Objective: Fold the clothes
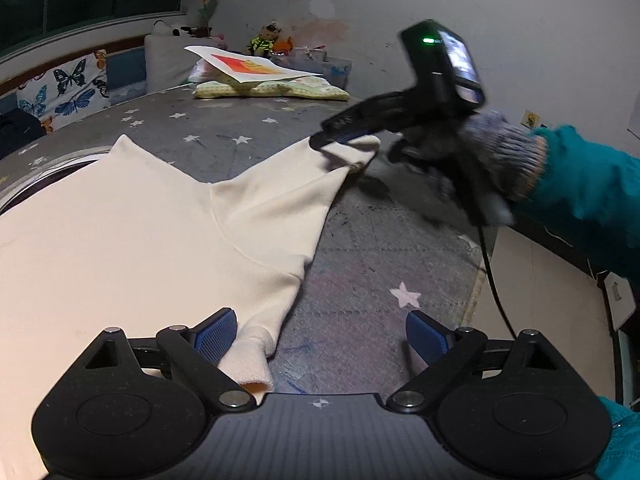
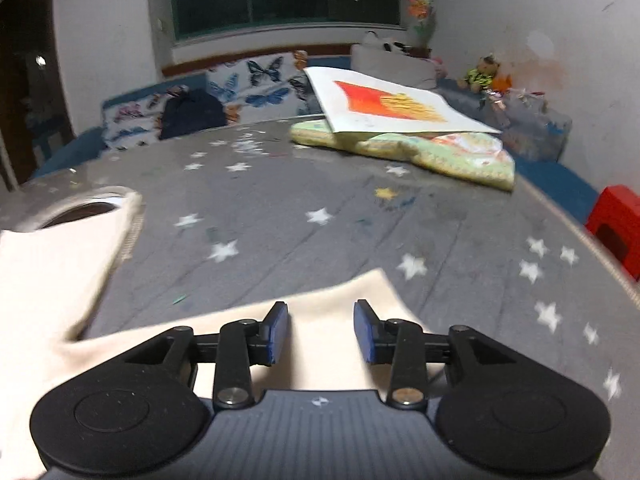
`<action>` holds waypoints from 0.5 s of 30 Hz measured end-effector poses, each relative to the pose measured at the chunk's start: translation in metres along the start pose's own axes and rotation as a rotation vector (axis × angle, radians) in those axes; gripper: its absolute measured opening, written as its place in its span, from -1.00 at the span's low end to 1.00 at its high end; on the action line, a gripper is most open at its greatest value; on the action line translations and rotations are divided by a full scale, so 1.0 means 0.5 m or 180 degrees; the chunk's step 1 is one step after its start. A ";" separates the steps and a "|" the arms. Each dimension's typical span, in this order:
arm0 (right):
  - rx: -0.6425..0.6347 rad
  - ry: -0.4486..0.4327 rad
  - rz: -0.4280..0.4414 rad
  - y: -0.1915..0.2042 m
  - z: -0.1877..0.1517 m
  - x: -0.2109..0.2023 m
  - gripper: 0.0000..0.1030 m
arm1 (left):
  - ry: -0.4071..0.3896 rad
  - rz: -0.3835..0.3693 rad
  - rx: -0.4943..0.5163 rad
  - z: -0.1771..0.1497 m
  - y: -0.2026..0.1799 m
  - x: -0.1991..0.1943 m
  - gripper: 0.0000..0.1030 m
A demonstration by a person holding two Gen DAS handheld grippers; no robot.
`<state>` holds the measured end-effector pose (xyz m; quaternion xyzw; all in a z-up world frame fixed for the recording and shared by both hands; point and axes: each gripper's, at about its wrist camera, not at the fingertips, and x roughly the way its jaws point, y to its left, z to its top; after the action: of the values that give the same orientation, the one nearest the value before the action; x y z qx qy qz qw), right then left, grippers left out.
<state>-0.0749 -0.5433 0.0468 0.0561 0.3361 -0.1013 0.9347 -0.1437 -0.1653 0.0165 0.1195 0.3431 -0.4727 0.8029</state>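
Observation:
A cream sweater lies spread on the grey star-patterned surface. One sleeve runs far right; its cuff sits at my right gripper, held by a gloved hand. In the right wrist view the right gripper is open, its blue pads either side of that cuff. My left gripper is open wide; the other sleeve's cuff lies by its left pad. The sweater's neck opening shows at left.
A folded green patterned cloth with a printed sheet on it lies at the far end. Butterfly cushions, soft toys and a plastic bin line the wall. A red stool stands off the right edge.

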 end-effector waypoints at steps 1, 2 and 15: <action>-0.0003 0.0012 -0.0050 0.000 0.004 0.004 -0.20 | -0.0003 -0.0004 -0.0008 0.000 0.000 0.000 0.82; 0.0008 0.0019 -0.0061 -0.002 0.008 0.009 -0.20 | -0.0006 -0.0008 -0.0020 0.000 0.001 -0.001 0.82; -0.0398 -0.0018 0.0274 0.052 -0.066 -0.065 0.40 | -0.0171 0.0061 -0.0396 0.023 0.026 -0.043 1.00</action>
<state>-0.1138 -0.5071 0.0432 0.0117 0.3363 -0.0399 0.9408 -0.1348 -0.1498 0.0374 0.0598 0.3490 -0.4458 0.8221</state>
